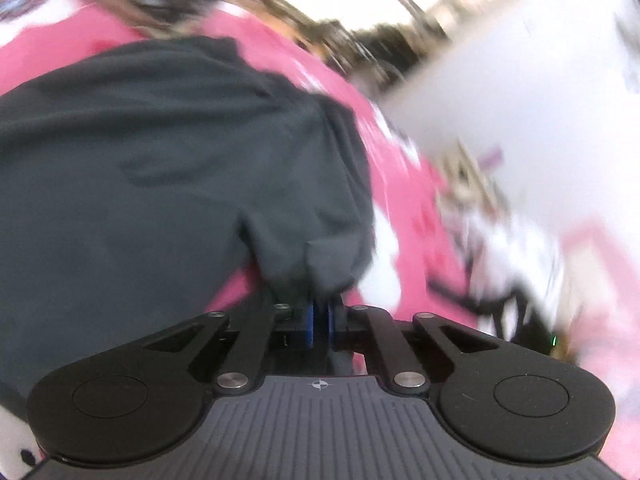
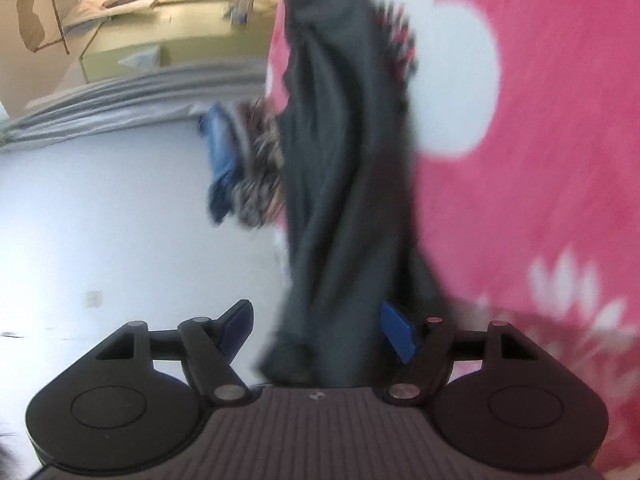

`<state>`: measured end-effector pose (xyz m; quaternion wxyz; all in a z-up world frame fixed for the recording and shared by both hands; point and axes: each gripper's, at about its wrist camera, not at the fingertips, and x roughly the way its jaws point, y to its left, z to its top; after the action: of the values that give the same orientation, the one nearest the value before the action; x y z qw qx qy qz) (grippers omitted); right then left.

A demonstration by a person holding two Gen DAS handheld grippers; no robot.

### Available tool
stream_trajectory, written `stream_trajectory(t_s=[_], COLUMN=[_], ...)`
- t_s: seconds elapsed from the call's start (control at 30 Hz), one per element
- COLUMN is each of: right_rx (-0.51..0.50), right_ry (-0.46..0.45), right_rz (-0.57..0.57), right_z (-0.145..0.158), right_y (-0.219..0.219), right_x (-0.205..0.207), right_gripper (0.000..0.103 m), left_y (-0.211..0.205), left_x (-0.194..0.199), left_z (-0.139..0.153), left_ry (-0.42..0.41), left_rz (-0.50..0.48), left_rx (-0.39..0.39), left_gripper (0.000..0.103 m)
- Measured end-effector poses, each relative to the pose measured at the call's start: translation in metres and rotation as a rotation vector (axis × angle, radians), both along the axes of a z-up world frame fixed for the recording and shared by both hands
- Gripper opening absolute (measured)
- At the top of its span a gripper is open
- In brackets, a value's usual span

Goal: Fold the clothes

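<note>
My left gripper [image 1: 320, 322] is matte black, with a ribbed grey deck [image 1: 320, 432] marked by a small crosshair. To either side of that deck sits a round black housing with a faint disc on top, and slim black link arms run forward from silver screws [image 1: 232, 381] at the deck's corners. My right gripper [image 2: 318, 330] is built the same: ribbed deck, crosshair, silver screws. Its fingers carry blue pads [image 2: 398, 334].
</note>
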<state>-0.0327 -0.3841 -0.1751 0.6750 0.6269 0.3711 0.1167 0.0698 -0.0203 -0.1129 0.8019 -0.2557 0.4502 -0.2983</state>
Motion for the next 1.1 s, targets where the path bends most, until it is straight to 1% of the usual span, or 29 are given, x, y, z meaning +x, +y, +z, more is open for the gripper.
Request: stream_trajectory(t_s=[0.07, 0.17, 0.23, 0.3, 0.37, 0.4, 0.43, 0.47, 0.5, 0.53, 0.6, 0.67, 0.77, 0.83, 0.9, 0.93, 0.97, 1.0, 1.03, 1.1], right_rx=[-0.105, -0.215, -0.318, -0.397, -0.462, -0.491, -0.512, -0.517, -0.512, -0.489, -0.456, -0.485, -0.571, -0.647, -0.721, -0.746, -0.75, -0.753, -0.757, -0.734], right_ry=[0.043, 0.111, 0.128, 0.136, 0.143, 0.153, 0.163, 0.174, 0.183, 0.188, 0.192, 0.163, 0.137, 0.145, 0.185, 0.207, 0.232, 0.257, 0.282, 0.315], right_rz=[0.006, 0.068, 0.118, 0.168, 0.212, 0.223, 0.229, 0.227, 0.218, 0.201, 0.166, 0.129, 0.097, 0.089, 0.084, 0.079, 0.071, 0.063, 0.055, 0.03], right_z=[0.005, 0.006, 0.011, 0.013, 0.014, 0.013, 0.013, 0.013, 0.014, 0.017, 0.024, 0.045, 0.081, 0.098, 0.102, 0.102, 0.096, 0.091, 0.085, 0.074], right_y=[0.002, 0.016, 0.026, 0.037, 0.048, 0.052, 0.056, 0.057, 0.056, 0.051, 0.041, 0.028, 0.004, -0.009, -0.021, -0.027, -0.032, -0.038, -0.044, -0.055], right_x=[0.002, 0.011, 0.01, 0.011, 0.014, 0.015, 0.017, 0.021, 0.022, 0.018, 0.011, -0.001, -0.023, -0.032, -0.037, -0.039, -0.04, -0.04, -0.04, -0.041], right_gripper=[0.074, 0.072, 0.072, 0.071, 0.065, 0.056, 0.043, 0.032, 0.011, 0.003, 0.003, 0.003, 0.003, 0.003, 0.003, 0.003, 0.003, 0.003, 0.003, 0.003], left_y=[0.017, 0.033, 0.04, 0.046, 0.047, 0.048, 0.049, 0.05, 0.051, 0.05, 0.044, 0.037, 0.027, 0.02, 0.012, 0.005, -0.003, -0.01, -0.017, -0.03], left_x=[0.012, 0.023, 0.027, 0.029, 0.028, 0.026, 0.024, 0.023, 0.021, 0.018, 0.012, 0.006, -0.004, -0.01, -0.018, -0.024, -0.029, -0.034, -0.04, -0.051], left_z=[-0.003, -0.006, -0.008, -0.009, -0.009, -0.009, -0.01, -0.01, -0.011, -0.01, -0.006, -0.002, 0.005, 0.009, 0.013, 0.013, 0.012, 0.011, 0.009, 0.006], left_ry=[0.048, 0.06, 0.067, 0.073, 0.07, 0.069, 0.069, 0.068, 0.068, 0.062, 0.036, 0.01, -0.029, -0.055, -0.086, -0.106, -0.121, -0.14, -0.163, -0.209], left_rz=[0.074, 0.149, 0.18, 0.198, 0.204, 0.204, 0.199, 0.195, 0.191, 0.176, 0.117, 0.059, -0.029, -0.087, -0.155, -0.209, -0.265, -0.312, -0.347, -0.416], left_rx=[-0.049, -0.069, -0.088, -0.107, -0.112, -0.113, -0.113, -0.112, -0.112, -0.11, -0.102, -0.094, -0.081, -0.072, -0.053, -0.022, 0.009, 0.044, 0.084, 0.163], left_gripper=[0.004, 0.004, 0.004, 0.004, 0.004, 0.004, 0.004, 0.004, 0.004, 0.004, 0.004, 0.004, 0.004, 0.004, 0.004, 0.005, 0.005, 0.009, 0.02, 0.033])
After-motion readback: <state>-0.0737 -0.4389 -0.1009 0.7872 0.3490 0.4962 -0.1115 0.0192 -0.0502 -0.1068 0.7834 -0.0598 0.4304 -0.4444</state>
